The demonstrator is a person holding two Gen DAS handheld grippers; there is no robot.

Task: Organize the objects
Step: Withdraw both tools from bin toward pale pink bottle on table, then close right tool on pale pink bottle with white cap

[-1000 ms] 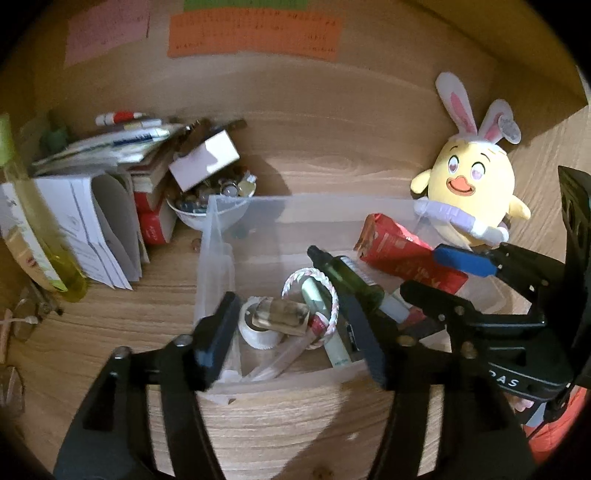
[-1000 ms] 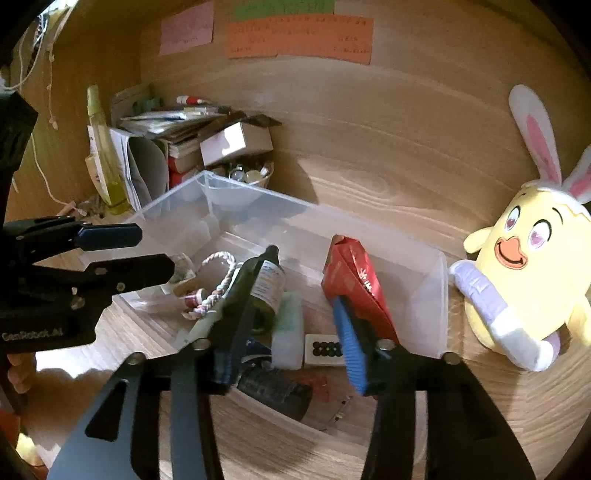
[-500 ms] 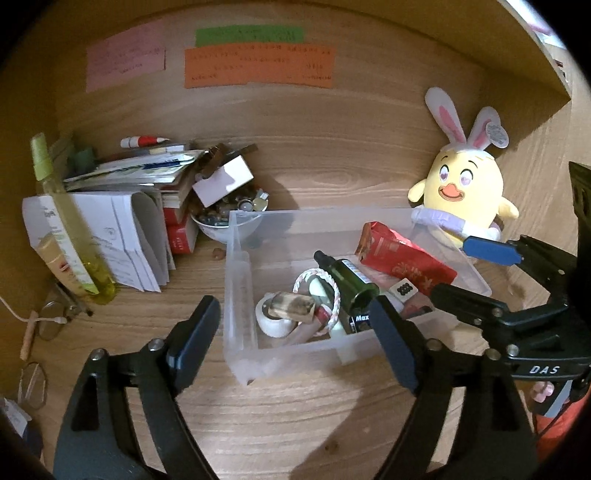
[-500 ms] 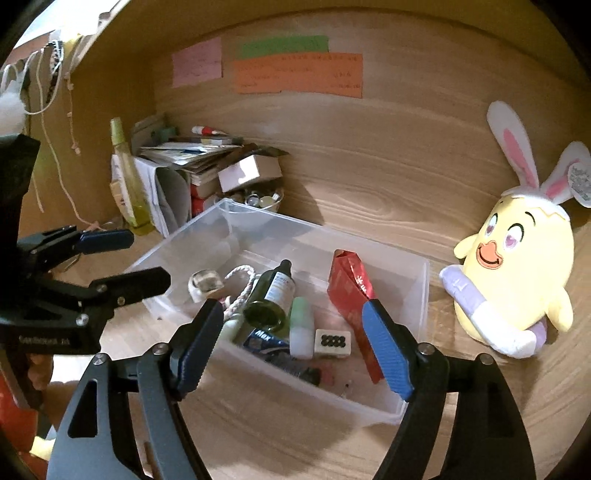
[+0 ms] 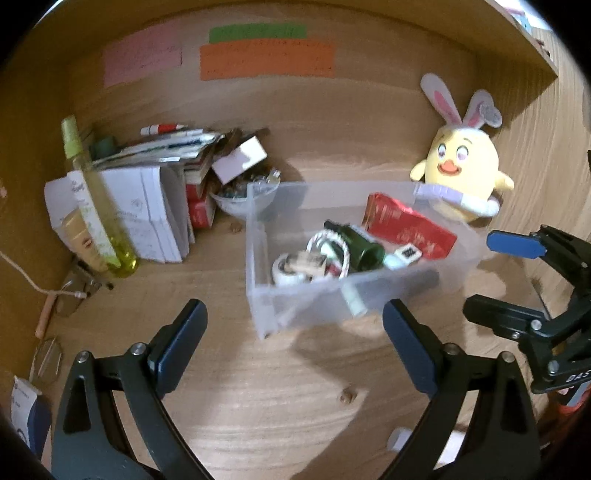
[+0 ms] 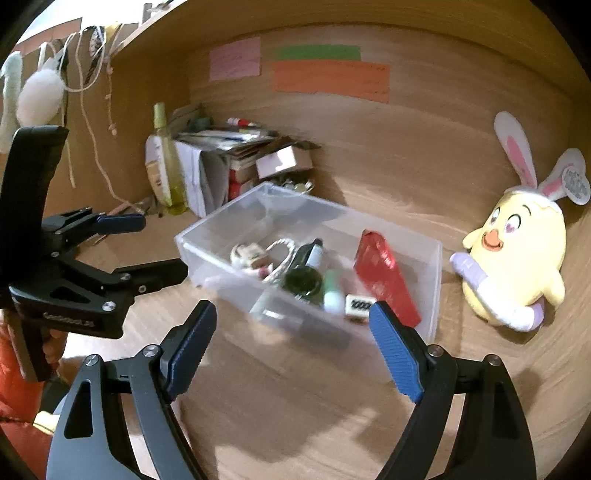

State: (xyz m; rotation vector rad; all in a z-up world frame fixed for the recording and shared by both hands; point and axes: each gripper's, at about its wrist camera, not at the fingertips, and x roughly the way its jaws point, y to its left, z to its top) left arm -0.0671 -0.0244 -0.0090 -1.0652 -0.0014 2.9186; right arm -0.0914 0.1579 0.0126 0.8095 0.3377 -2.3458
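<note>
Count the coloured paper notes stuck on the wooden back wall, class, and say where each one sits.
3. The pink note is on the left, the green note is to its right and higher up, and the orange note sits directly beneath the green one. None appears hidden.

Yellow bunny-eared plush [image 5: 461,173], paper stack [image 5: 147,214], yellow-green spray bottle [image 5: 96,206], wall notes [image 5: 266,61]

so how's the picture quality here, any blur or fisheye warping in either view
Left wrist view: heavy fisheye bowing at the edges, dark corners, motion blur on the clear bin and the paper stack, while the left tongs stay sharp. Right wrist view: same warping, the bin's near wall smeared, the plush chick fairly crisp, soft shadows under the right tongs.
</note>
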